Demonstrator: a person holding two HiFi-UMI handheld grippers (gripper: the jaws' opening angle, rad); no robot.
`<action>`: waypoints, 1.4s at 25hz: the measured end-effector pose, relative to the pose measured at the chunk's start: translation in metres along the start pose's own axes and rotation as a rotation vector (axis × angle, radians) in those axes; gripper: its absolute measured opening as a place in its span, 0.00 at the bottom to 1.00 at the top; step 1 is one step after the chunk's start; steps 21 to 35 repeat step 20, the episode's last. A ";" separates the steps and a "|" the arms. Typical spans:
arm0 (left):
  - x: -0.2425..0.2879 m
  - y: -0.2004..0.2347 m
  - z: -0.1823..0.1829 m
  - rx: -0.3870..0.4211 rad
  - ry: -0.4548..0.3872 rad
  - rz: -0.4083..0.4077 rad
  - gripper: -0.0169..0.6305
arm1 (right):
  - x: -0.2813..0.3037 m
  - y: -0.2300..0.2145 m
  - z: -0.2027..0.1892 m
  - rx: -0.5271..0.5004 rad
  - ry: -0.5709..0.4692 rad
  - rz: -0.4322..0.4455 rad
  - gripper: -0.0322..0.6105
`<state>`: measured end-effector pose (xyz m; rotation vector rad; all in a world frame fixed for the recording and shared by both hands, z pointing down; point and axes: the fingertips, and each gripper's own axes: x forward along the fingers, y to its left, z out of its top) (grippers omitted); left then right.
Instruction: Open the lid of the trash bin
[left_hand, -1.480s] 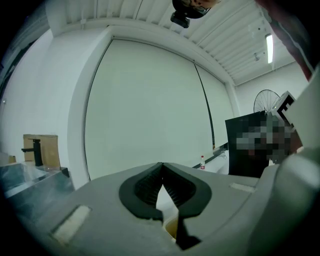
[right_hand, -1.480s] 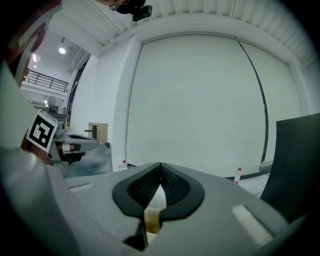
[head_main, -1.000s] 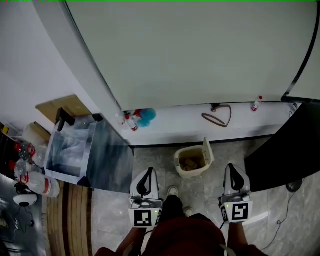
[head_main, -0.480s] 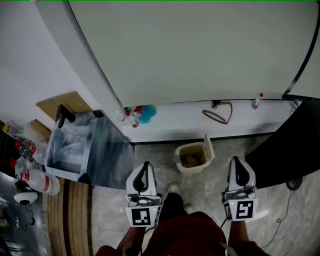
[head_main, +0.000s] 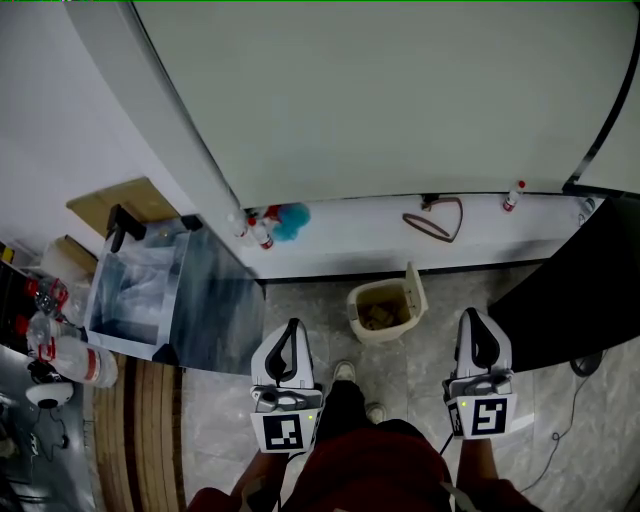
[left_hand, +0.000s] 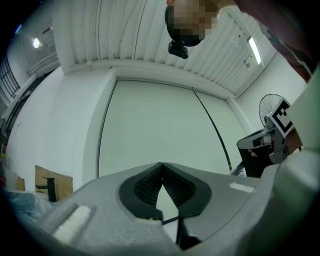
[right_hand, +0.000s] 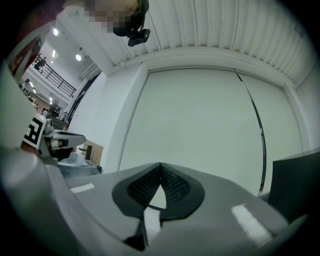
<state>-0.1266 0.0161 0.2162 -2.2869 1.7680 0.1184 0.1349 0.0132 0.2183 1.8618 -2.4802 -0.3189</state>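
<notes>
A small beige trash bin stands on the floor against the wall ledge, its lid raised upright on the right side and brown rubbish showing inside. My left gripper hovers lower left of the bin, shut and holding nothing. My right gripper hovers lower right of it, also shut and holding nothing. Both gripper views point up at the pale wall; the bin is not in them. In the left gripper view the jaws meet at the tips; in the right gripper view they do the same.
A glass-sided cart stands left of the bin. Spray bottles and a blue duster sit on the white ledge, with a brown strap and a small bottle. A dark panel is on the right. My shoe rests below the bin.
Both grippers have shifted slightly forward and apart over the second. The bin's lid stays raised throughout.
</notes>
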 end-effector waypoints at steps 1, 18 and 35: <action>0.001 0.003 -0.002 -0.002 0.004 0.000 0.03 | 0.003 0.003 -0.001 -0.002 0.004 0.002 0.05; 0.008 0.009 -0.022 -0.032 0.049 0.006 0.03 | 0.011 0.010 -0.010 -0.011 0.028 0.001 0.05; 0.008 0.009 -0.022 -0.033 0.045 0.005 0.03 | 0.010 0.009 -0.012 -0.006 0.029 -0.004 0.05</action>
